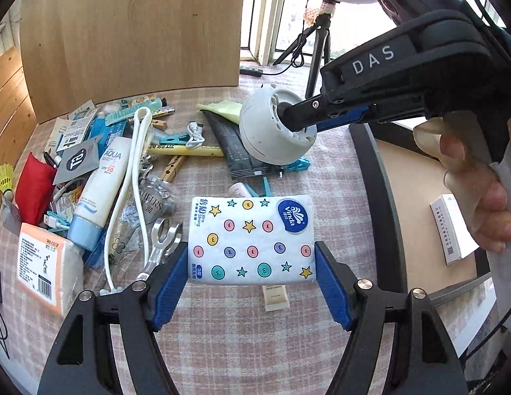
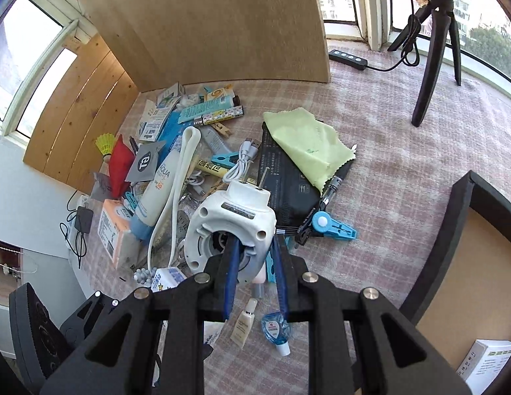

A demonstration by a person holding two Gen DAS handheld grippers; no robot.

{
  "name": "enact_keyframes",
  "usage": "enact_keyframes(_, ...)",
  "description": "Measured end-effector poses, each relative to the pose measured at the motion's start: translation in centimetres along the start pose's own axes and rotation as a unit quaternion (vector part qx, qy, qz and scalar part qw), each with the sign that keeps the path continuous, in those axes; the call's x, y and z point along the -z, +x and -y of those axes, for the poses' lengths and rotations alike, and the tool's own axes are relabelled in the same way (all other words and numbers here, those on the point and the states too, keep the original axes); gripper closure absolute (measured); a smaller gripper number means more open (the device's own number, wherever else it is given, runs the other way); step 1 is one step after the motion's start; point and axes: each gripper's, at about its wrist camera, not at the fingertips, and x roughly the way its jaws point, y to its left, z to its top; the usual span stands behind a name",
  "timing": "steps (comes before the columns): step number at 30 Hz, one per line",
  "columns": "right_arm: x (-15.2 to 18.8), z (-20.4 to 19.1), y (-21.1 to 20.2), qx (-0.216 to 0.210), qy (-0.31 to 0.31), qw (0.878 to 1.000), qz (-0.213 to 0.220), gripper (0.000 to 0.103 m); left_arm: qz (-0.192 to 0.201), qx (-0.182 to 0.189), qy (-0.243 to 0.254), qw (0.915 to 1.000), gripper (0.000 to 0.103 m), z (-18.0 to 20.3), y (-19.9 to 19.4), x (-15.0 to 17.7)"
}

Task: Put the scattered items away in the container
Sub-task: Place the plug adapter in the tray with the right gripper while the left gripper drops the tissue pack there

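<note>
Both loads up: right tool point(image 2: 253, 278) clamping round white plastic plug-in device point(image 2: 234, 227), left tool point(image 1: 252, 283) squeezing star-patterned white tissue pack point(image 1: 250, 240); next, across to black-rimmed container point(image 2: 466, 204) at right of frame.

A white tissue pack point(image 1: 250, 240) printed with coloured stars and dots was held flat above the checked tablecloth point(image 1: 222, 329), clamped at its two short ends. A white round plug-in device point(image 2: 230, 227), its two metal prongs pointing away, was lifted clear of the clutter. The dark-rimmed container point(image 2: 466, 217) sat at the table's right edge, a white box point(image 2: 486, 362) lying inside.
</note>
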Motion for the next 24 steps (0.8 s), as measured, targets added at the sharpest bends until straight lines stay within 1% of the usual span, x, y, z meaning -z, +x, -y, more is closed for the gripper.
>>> enact_keyframes(2, 0.3, 2.3, -2.0, 0.015, 0.011, 1.0, 0.017, 0.083, 0.006, 0.019, 0.011, 0.9997, 0.032, 2.4, -0.4, -0.4)
enact_keyframes(6, 2.0, 7.2, -5.7, 0.058, 0.042, 0.996, 0.045, 0.083, 0.012, 0.051, 0.045, 0.9976, 0.032, 7.2, -0.3, -1.1)
enact_keyframes(12, 5.2, 14.5, -9.6, 0.114, 0.104, 0.986, 0.067, 0.083, 0.011, 0.092, 0.1, 0.9906, 0.032, 14.9, 0.3, -1.7)
enact_keyframes(15, 6.7, 17.5, -10.9, 0.127, 0.138, 0.98, 0.073, 0.083, 0.01, 0.103, 0.123, 0.9869, 0.032, 18.0, 0.3, -1.5)
enact_keyframes(18, 7.7, 19.3, -11.9, 0.142, 0.153, 0.975, 0.078, 0.083, 0.001, 0.119, 0.145, 0.9824, 0.031, 20.6, 0.2, -1.3)
enact_keyframes(19, 7.9, 19.7, -12.2, 0.144, 0.154, 0.974, 0.08, 0.082, -0.003, 0.12, 0.153, 0.981, 0.03, 21.3, 0.2, -1.2)
enact_keyframes(21, 8.2, 20.1, -12.7, 0.143, 0.15, 0.974, 0.089, 0.081, 0.003, 0.106, 0.164, 0.9808, 0.028, 22.2, 0.1, -1.0)
enact_keyframes(22, 8.3, 20.1, -12.9, 0.145, 0.15, 0.974, 0.091, 0.077, 0.007, 0.101, 0.168, 0.9807, 0.027, 22.4, -0.1, -0.9)
enact_keyframes(23, 8.3, 20.1, -13.3, 0.146, 0.154, 0.973, 0.096, 0.061, 0.009, 0.099, 0.169, 0.9807, 0.027, 22.4, -0.2, -0.9)
enact_keyframes(24, 8.3, 20.0, -13.6, 0.143, 0.156, 0.972, 0.107, 0.051, 0.01, 0.097, 0.166, 0.9813, 0.027, 22.2, -0.3, -0.9)
